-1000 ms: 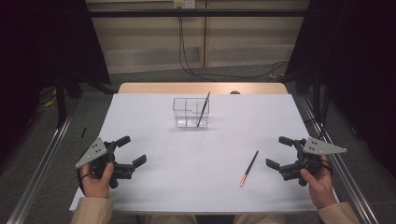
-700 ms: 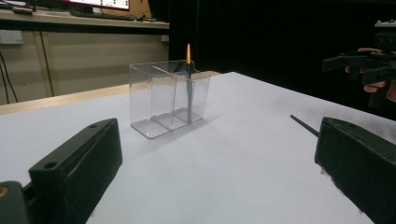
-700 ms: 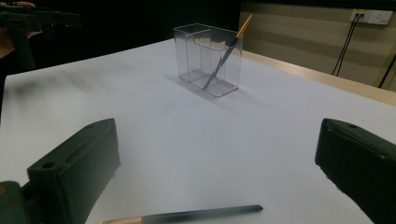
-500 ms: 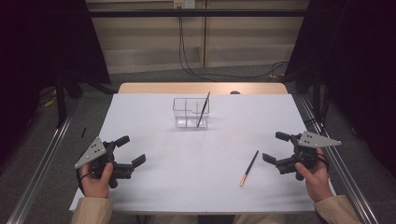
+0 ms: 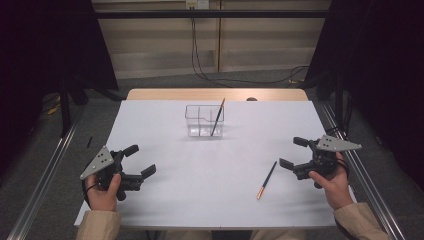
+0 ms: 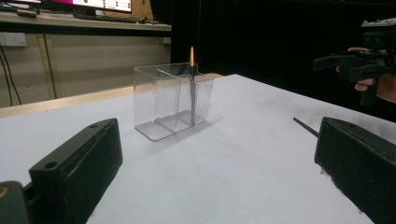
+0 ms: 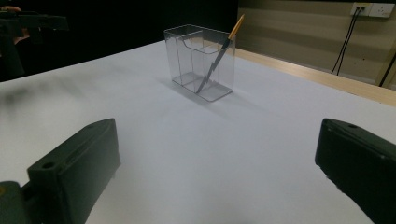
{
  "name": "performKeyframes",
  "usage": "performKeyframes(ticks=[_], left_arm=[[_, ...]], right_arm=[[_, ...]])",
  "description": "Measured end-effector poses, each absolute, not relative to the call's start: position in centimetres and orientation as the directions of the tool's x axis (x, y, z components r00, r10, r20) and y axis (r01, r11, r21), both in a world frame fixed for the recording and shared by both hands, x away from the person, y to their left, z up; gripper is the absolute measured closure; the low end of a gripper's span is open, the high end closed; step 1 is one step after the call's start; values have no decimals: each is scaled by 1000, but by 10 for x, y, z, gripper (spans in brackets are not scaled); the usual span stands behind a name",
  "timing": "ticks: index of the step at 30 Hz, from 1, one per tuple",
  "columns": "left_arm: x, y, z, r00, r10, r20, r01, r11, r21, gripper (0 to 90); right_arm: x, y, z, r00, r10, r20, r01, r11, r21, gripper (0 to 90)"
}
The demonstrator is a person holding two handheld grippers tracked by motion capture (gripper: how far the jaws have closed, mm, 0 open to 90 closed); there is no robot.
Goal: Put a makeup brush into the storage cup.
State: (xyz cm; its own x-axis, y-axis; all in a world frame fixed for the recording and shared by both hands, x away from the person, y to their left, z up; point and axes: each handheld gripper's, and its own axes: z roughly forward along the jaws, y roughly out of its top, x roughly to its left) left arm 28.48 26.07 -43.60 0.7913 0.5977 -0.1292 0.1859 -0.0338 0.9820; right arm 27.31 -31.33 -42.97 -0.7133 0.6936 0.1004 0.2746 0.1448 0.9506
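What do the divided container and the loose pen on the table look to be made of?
Container: clear, glossy hard plastic, probably acrylic; its partitions and the pen standing inside show through the walls. Loose pen: a thin dark matte barrel with a copper-coloured end; plastic or coated metal, too small to tell. It lies nearest the right gripper.

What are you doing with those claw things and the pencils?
A person holds a left gripper and a right gripper, both open and holding nothing. One pencil already leans in the clear holder. Another pencil lies on the white table beside the right gripper, probably next to be picked up.
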Motion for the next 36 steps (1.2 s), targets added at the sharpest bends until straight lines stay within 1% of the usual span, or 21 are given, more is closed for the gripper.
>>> performKeyframes(ticks=[27, 36], left_arm=[[288, 259, -435, 796, 592, -123, 181, -38, 983, 8], [287, 257, -435, 798, 591, -117, 179, -47, 983, 8]], right_arm=[[301, -286, -429, -713, 692, 117, 290, 139, 947, 0], [302, -283, -433, -704, 700, 121, 333, 175, 927, 0]])
